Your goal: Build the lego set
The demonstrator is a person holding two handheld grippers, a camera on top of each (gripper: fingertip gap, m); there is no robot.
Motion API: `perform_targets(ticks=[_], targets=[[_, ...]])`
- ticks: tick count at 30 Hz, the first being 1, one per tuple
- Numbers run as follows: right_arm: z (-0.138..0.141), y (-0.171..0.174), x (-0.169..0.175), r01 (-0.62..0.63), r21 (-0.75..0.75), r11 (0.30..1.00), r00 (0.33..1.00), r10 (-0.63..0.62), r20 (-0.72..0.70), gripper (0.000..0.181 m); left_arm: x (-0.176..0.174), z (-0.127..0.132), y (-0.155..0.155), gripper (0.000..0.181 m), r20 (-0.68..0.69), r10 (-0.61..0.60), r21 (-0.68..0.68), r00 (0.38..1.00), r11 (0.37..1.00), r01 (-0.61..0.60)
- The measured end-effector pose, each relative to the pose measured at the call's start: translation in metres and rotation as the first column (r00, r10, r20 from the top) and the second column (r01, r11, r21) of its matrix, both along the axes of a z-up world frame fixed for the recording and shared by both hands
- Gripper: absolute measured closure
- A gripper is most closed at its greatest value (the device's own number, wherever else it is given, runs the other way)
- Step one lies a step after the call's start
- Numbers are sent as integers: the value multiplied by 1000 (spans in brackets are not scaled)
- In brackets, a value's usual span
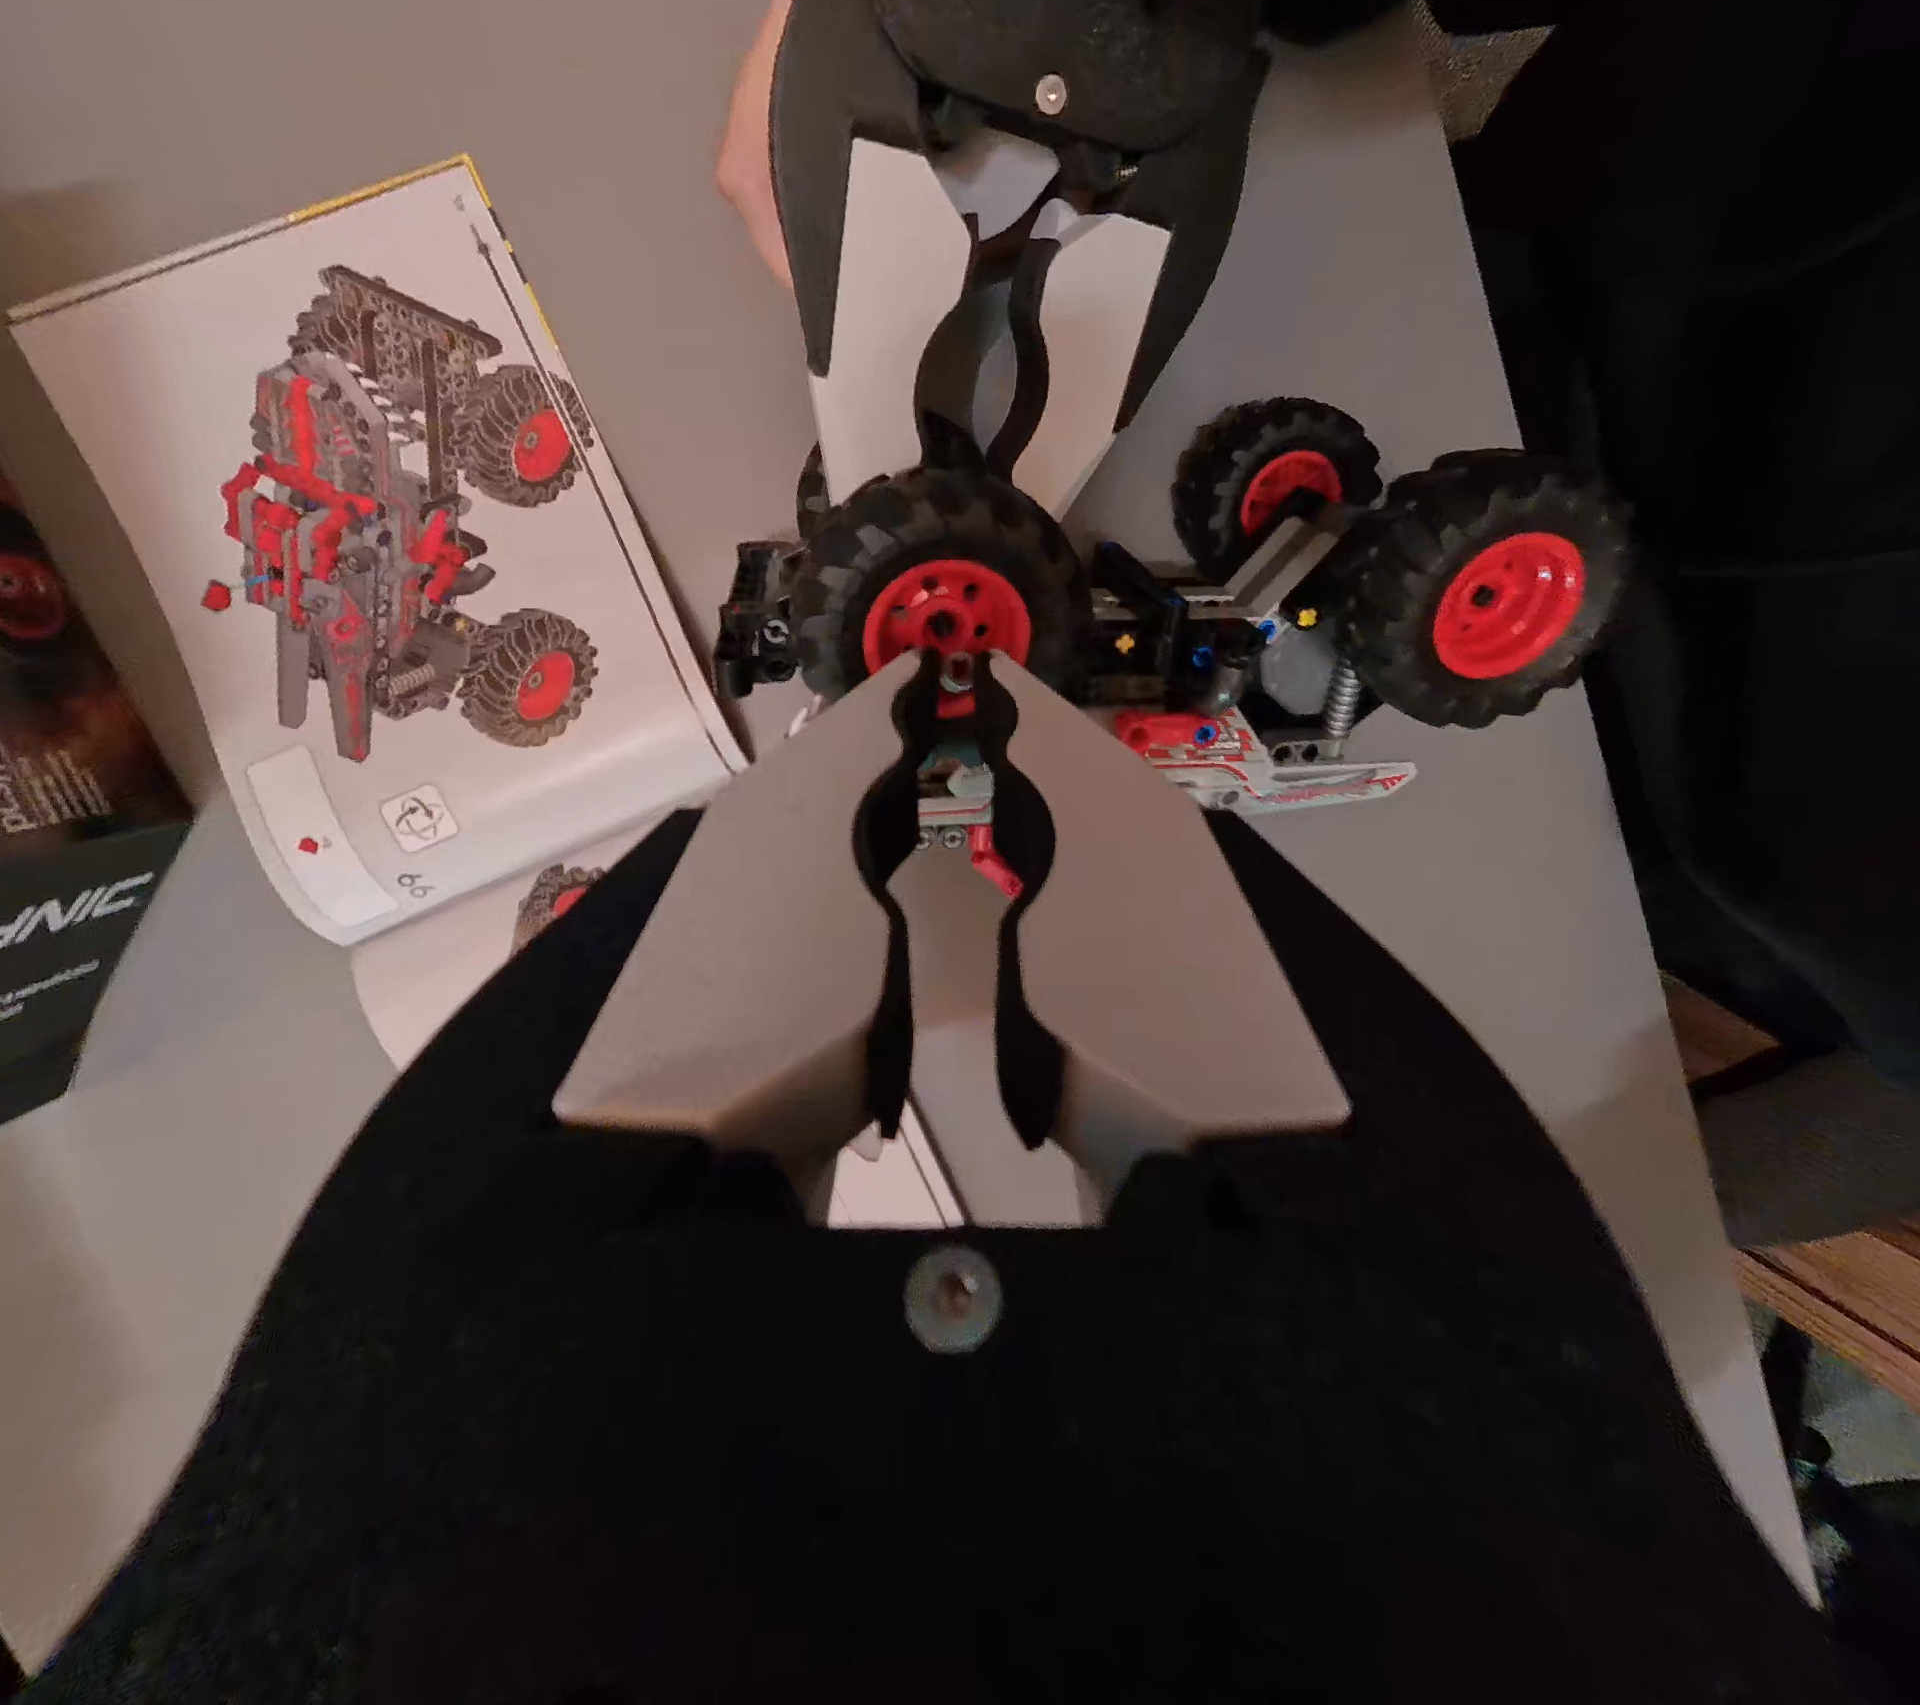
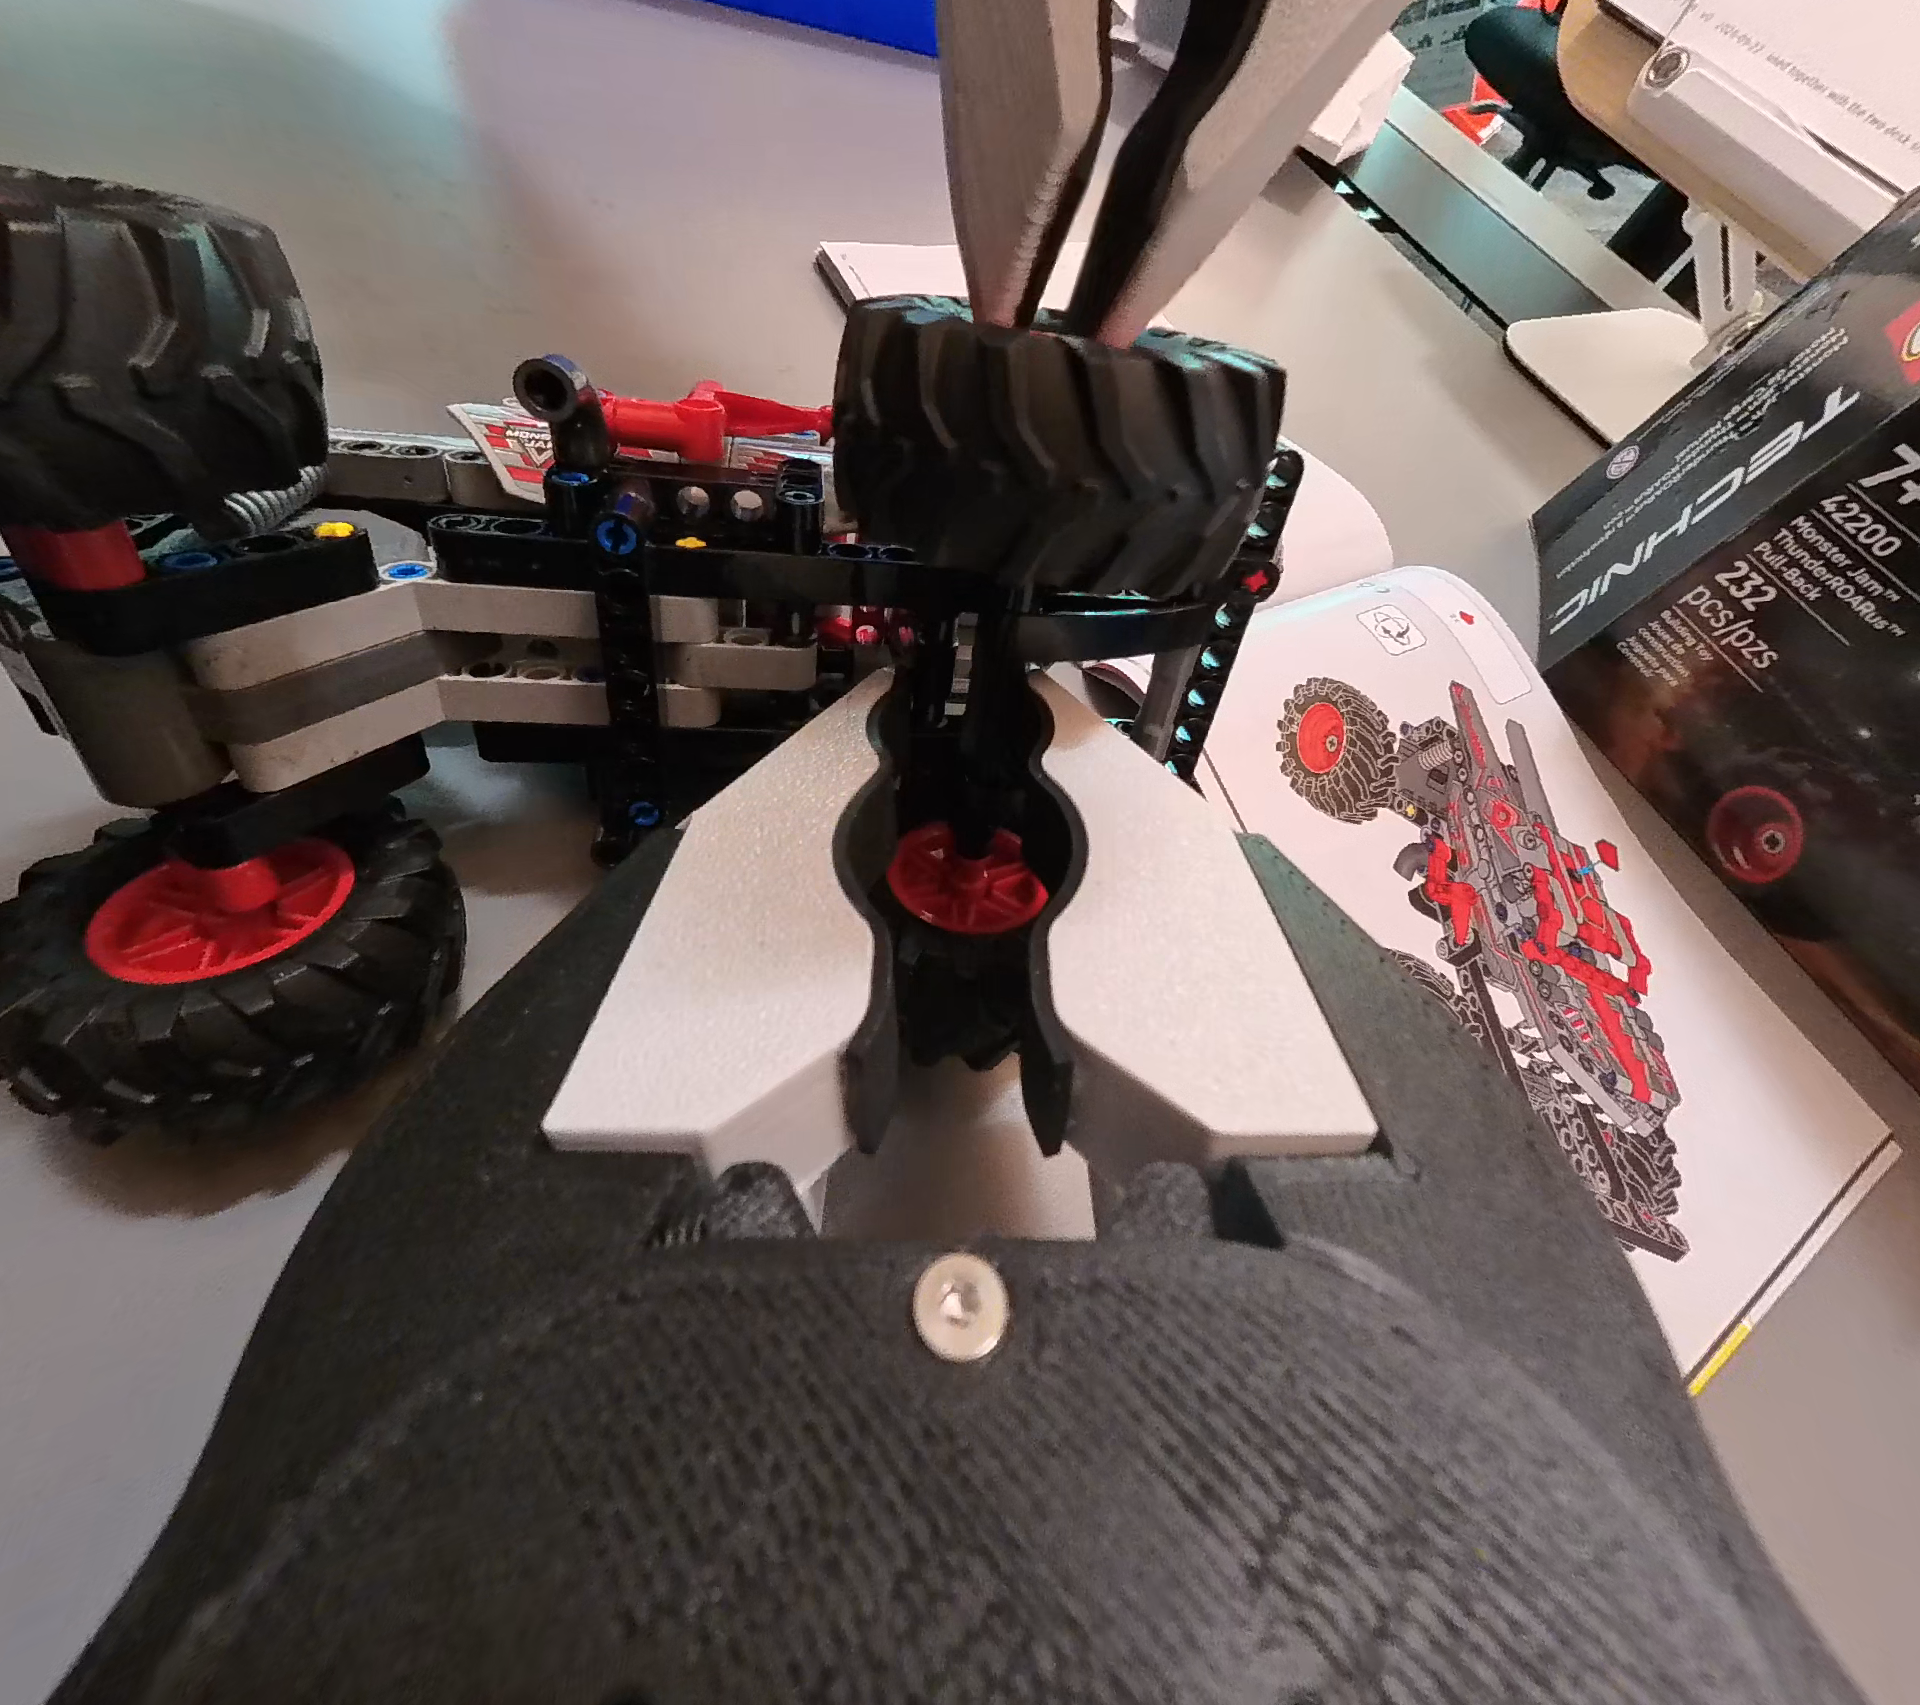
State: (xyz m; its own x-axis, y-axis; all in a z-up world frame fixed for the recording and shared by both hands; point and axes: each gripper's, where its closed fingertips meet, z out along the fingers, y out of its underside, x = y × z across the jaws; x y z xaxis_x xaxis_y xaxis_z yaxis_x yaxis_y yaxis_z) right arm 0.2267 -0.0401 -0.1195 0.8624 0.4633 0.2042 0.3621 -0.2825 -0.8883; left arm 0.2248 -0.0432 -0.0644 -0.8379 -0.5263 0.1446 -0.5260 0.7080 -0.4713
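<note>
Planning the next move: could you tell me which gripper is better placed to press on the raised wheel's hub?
Likely left: the left gripper has its jaws at the red hub of the raised wheel, while the right gripper encloses the lower wheel, apparently steadying the truck.

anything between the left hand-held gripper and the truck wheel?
Nothing visible. The left hand-held gripper tips already sit at the red hub of the wheel; the right hand-held gripper meets the same wheel's far side.

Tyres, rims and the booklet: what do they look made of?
Tyres: soft matte black rubber, judging by the deep moulded tread blocks, though it could be flexible plastic. Rims: hard red plastic, smooth with a slight sheen. Booklet: printed paper, its pages curving at the fold.
</note>
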Motion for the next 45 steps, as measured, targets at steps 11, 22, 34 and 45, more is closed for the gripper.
perform_targets(ticks=[11, 22, 34, 45], targets=[[0, 0, 0, -1, -1, 1000, 1000, 1, -1, 164, 1, 1, 1, 180, 195, -80, 49, 978, 996, 72], [0, 0, 0, -3, 0, 1000, 1000, 3, 0, 164, 1, 0, 5, 181, 275, -77, 8, 958, 997, 78], [0, 0, -1, -5, 1, 1000, 1000, 5, 0, 164, 1, 3, 4, 174, 223, -115, 70, 968, 992, 102], [0, 1, -1, -5, 2, 1000, 1000, 5, 1, 164, -1, 0, 0, 181, 133, 4, 76, 991, 997, -14]])
